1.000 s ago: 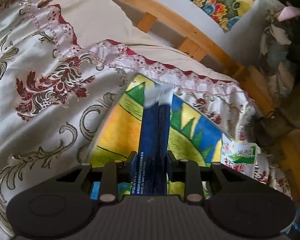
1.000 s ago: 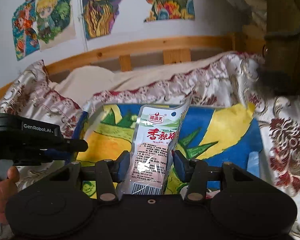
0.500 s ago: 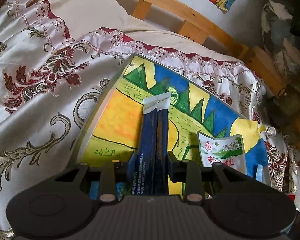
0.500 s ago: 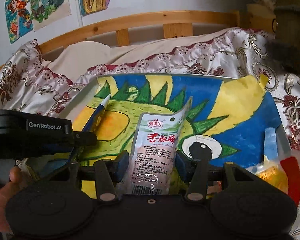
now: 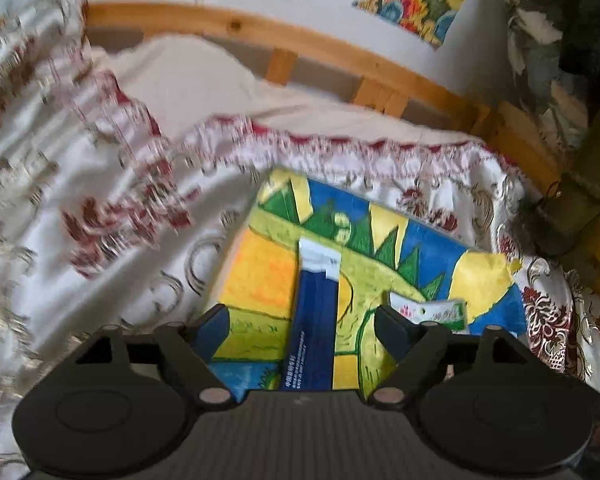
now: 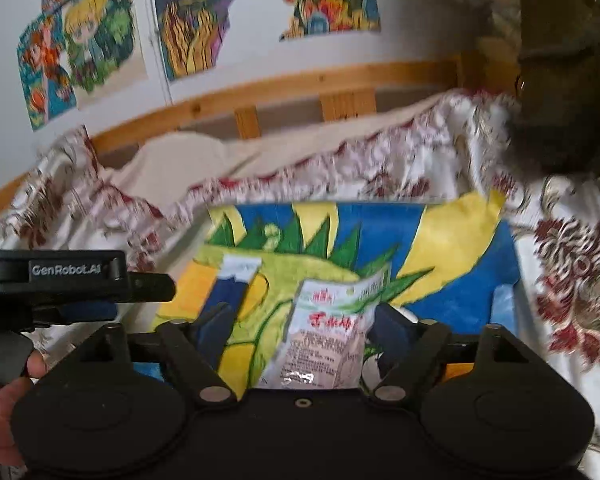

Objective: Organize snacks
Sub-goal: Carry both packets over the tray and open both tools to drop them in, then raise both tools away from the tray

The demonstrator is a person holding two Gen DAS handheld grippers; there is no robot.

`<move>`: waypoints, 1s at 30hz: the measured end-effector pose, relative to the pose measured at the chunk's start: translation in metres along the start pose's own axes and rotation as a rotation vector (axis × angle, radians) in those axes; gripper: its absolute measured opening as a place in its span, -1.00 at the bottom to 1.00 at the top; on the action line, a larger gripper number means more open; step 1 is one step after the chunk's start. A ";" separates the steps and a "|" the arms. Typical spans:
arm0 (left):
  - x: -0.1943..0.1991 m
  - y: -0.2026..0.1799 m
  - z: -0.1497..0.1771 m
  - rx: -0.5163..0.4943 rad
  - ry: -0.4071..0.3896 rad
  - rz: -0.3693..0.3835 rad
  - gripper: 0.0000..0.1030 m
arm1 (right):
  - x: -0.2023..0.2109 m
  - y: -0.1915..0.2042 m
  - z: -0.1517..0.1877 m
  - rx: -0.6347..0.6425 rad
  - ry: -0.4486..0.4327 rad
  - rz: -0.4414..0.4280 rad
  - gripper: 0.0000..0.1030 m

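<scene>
Item one, my left gripper (image 5: 302,330): jaws spread wide, having just been opening; the dark blue snack packet (image 5: 314,334) lies between them, clear of both pads, flat on the painted tray (image 5: 256,280), its white end pointing away from me

Item two, my right gripper (image 6: 300,330): jaws likewise wide, having just been opening; the white and green snack pouch (image 6: 328,334) with red lettering sits between them, its right edge close against the right pad, though whether it touches I cannot tell; left pad stands clear

Item three, painted tray: bright dinosaur picture in yellow, green and blue, resting on the patterned bedspread (image 5: 100,216). From the right wrist view the blue packet (image 6: 230,284) lies to the left of the pouch, the two apart

Item four, left gripper body (image 6: 56,280), black, seen at the left edge of the right wrist view, my hand (image 6: 8,408) around its handle

Item five, surroundings: wooden bed rail (image 6: 300,84) behind the bedspread; coloured drawings (image 6: 260,8) on the wall above
</scene>
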State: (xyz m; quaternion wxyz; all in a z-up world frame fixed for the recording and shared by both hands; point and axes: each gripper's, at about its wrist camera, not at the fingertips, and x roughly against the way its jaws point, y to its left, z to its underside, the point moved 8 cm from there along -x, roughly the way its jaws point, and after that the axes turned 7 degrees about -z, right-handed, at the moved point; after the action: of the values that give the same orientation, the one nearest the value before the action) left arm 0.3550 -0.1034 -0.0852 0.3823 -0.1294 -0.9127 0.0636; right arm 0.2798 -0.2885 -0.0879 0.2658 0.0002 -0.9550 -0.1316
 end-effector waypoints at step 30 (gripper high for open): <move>0.213 0.008 0.077 -0.108 -0.245 -0.120 0.99 | 0.228 0.028 0.033 0.099 -0.219 0.055 0.99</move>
State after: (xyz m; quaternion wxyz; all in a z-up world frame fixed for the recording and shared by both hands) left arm 0.1576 -0.0363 0.0042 0.2639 -0.0862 -0.9607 0.0065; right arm 0.0692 -0.2694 0.0071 0.1632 -0.0272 -0.9833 -0.0762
